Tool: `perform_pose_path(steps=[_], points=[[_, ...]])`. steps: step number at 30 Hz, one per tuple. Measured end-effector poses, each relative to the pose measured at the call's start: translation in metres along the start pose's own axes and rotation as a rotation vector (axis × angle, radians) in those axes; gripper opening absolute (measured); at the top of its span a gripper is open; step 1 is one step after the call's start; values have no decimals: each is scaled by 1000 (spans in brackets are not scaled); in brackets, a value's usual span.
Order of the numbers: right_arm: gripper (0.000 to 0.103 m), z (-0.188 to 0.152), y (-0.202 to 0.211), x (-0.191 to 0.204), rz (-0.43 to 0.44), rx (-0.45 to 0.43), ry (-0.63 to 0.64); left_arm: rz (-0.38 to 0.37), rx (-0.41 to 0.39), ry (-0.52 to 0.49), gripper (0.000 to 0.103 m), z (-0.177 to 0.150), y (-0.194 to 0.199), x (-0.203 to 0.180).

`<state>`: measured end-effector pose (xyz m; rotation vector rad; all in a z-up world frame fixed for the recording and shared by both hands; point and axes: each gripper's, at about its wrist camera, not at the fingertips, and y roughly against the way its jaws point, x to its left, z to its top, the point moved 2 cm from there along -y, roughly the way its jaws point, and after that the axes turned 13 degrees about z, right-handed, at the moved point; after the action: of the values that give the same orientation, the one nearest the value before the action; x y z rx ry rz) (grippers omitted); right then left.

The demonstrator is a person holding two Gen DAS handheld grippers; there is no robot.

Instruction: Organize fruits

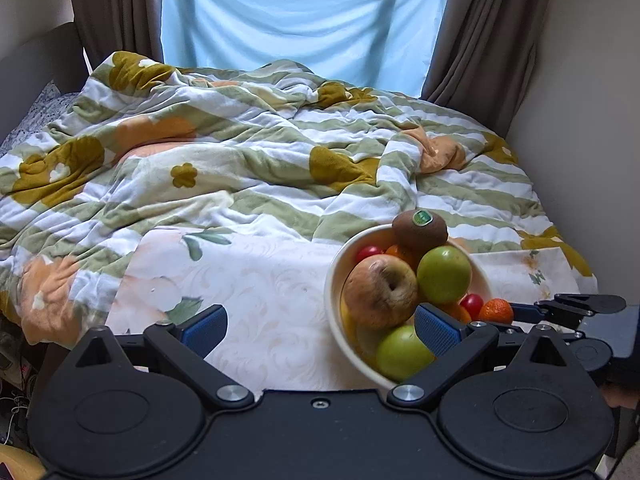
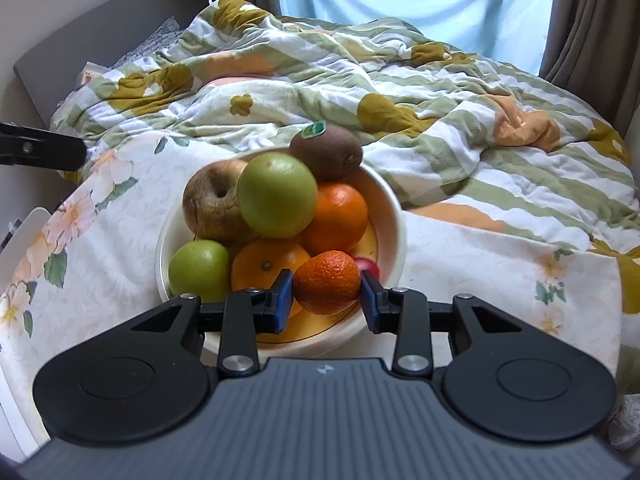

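the bed [image 1: 248, 152] fills the room, its striped quilt rumpled, and on the flat floral sheet sits the cream bowl [image 2: 394, 216] heaped with fruit. the left claw [image 1: 320, 330] gapes empty beside the bowl. the right claw [image 2: 326, 294] is clenched on a small mandarin [image 2: 327, 286], held just over the bowl's near edge. i'd judge it light, soft and thin-skinned, best pinched across its middle, gently. only the right view shows that grip squarely; the left view catches the mandarin side-on past the bowl.
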<state>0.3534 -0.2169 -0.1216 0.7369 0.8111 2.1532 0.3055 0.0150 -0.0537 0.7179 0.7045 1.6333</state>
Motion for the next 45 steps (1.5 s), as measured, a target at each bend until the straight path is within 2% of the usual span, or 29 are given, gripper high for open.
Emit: perform_pose_path(steps=[4, 7, 9, 11, 18, 22, 27, 30, 38, 45], points=[[55, -4, -2, 1, -8, -21, 11, -6, -4, -4, 102, -6, 3, 6], [74, -6, -1, 0, -12, -13, -1, -12, -9, -4, 102, -11, 6, 8], [97, -8, 2, 0, -29, -28, -19, -15, -14, -3, 102, -13, 9, 8], [102, -10, 10, 2, -36, -55, -27, -17, -25, 2, 102, -15, 15, 8], [102, -9, 46, 22, -63, -90, -34, -15, -83, 17, 102, -18, 52, 7], [102, -5, 83, 43, -77, -120, -40, -12, -131, 13, 102, -23, 79, 6], [103, -4, 135, 67, -140, -167, -78, -15, -195, 37, 103, -34, 114, 8], [103, -13, 164, 79, -201, -209, -112, 1, -205, 20, 103, -43, 130, 7], [103, -50, 204, 105, -329, -195, -208, 21, -198, -27, 103, -82, 148, 4], [103, -83, 216, 119, -366, -208, -270, 29, -184, -47, 103, -113, 155, 3]])
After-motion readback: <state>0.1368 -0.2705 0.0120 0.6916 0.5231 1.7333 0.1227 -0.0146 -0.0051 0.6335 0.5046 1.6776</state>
